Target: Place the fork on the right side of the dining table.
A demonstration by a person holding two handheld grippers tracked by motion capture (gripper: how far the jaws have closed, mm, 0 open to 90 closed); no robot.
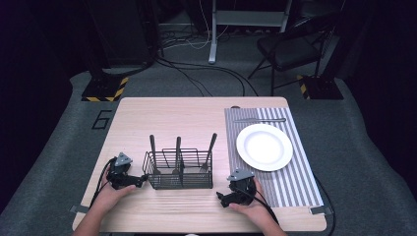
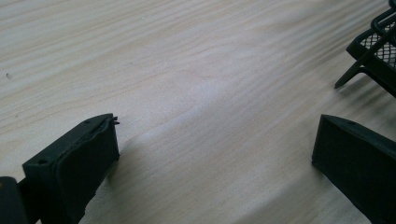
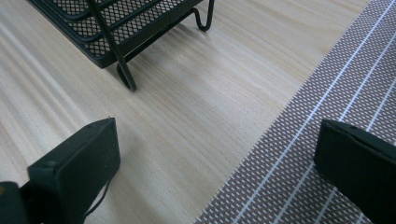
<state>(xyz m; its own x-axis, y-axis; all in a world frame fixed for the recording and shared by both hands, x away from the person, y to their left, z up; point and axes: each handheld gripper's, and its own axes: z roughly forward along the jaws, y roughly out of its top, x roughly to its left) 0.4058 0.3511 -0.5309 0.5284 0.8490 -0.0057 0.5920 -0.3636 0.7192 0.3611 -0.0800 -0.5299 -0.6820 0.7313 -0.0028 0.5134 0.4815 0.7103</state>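
Note:
A black wire-mesh caddy point(image 1: 180, 171) stands at the middle of the wooden table point(image 1: 167, 118), with three utensils upright in it, handles point(image 1: 178, 146) up. To its right a white plate point(image 1: 264, 146) rests on a striped placemat point(image 1: 290, 187), and one utensil point(image 1: 259, 120) lies at the mat's far edge. My left gripper point(image 1: 139, 181) lies on the table just left of the caddy, open and holding nothing point(image 2: 215, 140); the caddy's corner point(image 2: 373, 51) is close by. My right gripper point(image 1: 222, 197) rests open near the caddy's front right corner, over the mat's edge point(image 3: 217, 144).
The caddy's feet and mesh floor point(image 3: 121, 28) sit close ahead of the right gripper, with the placemat point(image 3: 327, 116) under its right jaw. Beyond the table are a folding chair point(image 1: 290, 49), floor cables point(image 1: 196, 73) and a hazard-striped stand base point(image 1: 104, 91).

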